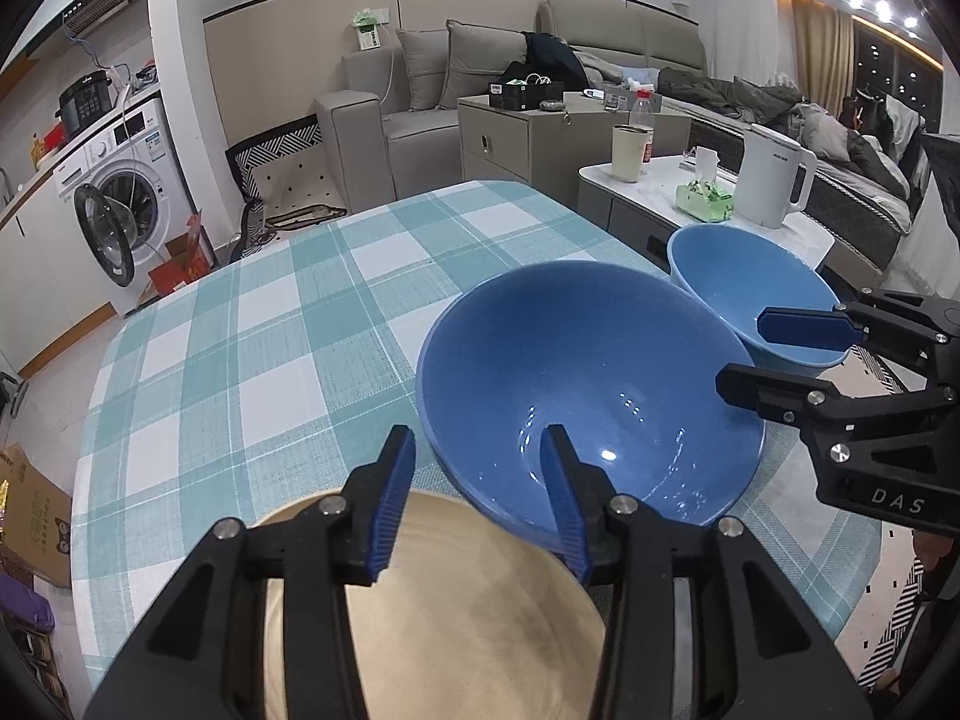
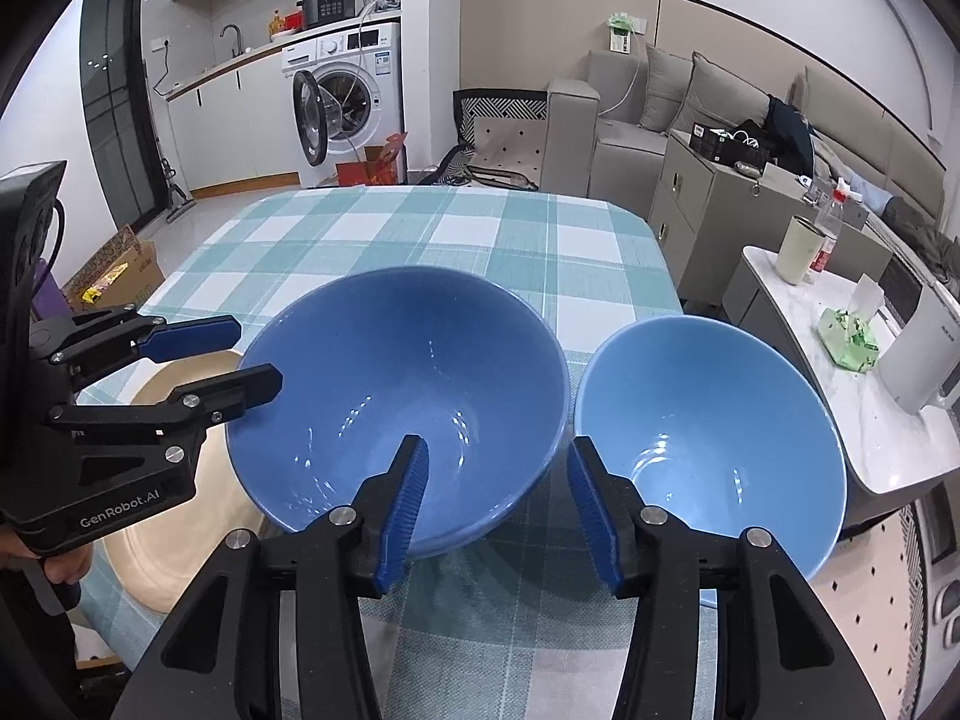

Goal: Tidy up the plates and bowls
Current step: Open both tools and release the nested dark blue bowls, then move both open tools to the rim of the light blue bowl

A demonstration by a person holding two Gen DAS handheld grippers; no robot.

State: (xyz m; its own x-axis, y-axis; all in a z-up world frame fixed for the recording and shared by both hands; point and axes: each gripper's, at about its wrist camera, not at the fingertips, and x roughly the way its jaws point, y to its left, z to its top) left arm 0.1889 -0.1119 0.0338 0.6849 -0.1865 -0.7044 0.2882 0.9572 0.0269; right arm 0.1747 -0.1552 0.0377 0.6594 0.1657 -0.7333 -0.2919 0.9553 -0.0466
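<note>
Left to right on the checked counter (image 2: 420, 228): one beige plate (image 2: 174, 546), one dark blue bowl (image 2: 396, 372), one light blue bowl (image 2: 708, 420). Count: two bowls, one plate, two grippers.

Contents: both bowls hold nothing, only glare on the glaze. Beige plate bare, no food on it.

Positions: dark blue bowl resting with its left edge over the rim of the beige plate (image 1: 432, 618), tilted slightly. Light blue bowl just beside the dark blue bowl on its right, near the counter's right edge; contact between the two rims not determinable.

Left gripper (image 1: 477, 498): jaws parted to a moderate width, astride the near rim of the dark blue bowl (image 1: 588, 372), one finger outside and one inside; pads clear of the rim, nothing clamped.

Right gripper (image 2: 498, 510): jaws parted to a moderate width, left finger inside the dark blue bowl, right finger in front of the light blue bowl; pads not pressing on either wall.

View differences: left wrist view shows most of the plate surface beneath the gripper, and the light blue bowl (image 1: 732, 282) only partly, behind the dark one. Right wrist view shows both bowl interiors fully, plus a hand (image 2: 60, 567) under the left gripper's body
</note>
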